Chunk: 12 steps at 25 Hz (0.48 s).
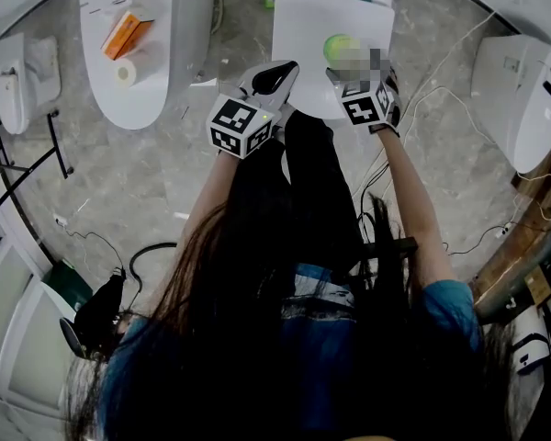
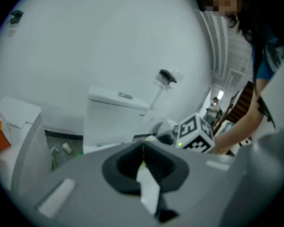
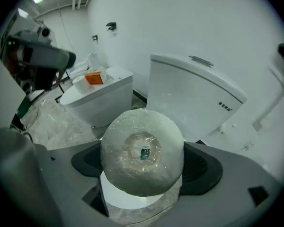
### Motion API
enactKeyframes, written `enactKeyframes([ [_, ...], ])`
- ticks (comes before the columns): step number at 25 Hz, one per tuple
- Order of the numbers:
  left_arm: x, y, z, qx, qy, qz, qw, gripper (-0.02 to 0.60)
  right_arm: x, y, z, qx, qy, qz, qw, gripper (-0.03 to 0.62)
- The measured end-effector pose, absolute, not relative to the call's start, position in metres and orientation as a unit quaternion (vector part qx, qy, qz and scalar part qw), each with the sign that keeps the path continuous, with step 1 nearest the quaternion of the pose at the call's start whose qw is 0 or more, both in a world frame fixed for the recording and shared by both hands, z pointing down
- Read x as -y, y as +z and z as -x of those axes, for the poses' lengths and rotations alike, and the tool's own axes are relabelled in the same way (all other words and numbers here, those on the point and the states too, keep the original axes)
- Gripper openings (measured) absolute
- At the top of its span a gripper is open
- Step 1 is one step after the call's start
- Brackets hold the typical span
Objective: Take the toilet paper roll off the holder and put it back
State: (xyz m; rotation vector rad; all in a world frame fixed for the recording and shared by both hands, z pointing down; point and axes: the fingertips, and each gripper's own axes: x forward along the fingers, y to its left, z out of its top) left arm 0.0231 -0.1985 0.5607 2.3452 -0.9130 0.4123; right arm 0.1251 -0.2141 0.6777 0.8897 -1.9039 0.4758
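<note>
Clear film, crinkled and shiny, wraps the roll (image 3: 142, 157). It faces the right gripper view end-on, as a white disc with a tan core at its middle. From the head view it is a small pale-green round (image 1: 341, 48) above the closed white lid (image 1: 298, 26) of the toilet ahead. Whether it touches the lid or is held clear of it cannot be told.

The right gripper (image 1: 358, 83) is clamped on the roll, which fills the space between its jaws. The jaw tips are hidden behind the roll, and only a white pad shows beneath it. In the head view a mosaic patch covers the spot where the gripper meets the roll.

The left gripper (image 2: 144, 174) is held beside it with its jaws together on nothing.

A dark fitting (image 2: 167, 75) on the wall is too small to make out. On the toilet to the left lie an orange box (image 1: 127, 33) and a second roll (image 1: 126, 72). The person's hair hides much of the floor.
</note>
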Motion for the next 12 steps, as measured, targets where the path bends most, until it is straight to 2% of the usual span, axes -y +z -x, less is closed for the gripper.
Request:
enactKeyframes([
  [7, 0.192, 0.581, -0.017, 0.344, 0.167, -0.872, 0.304, 0.0, 0.238, 0.763, -0.111, 0.77, 0.129, -0.278, 0.56, 0.451],
  [12, 0.19, 0.593, -0.014, 0.345, 0.174, -0.869, 0.309, 0.0, 0.255, 0.801, -0.101, 0.751, 0.128, -0.292, 0.578, 0.451],
])
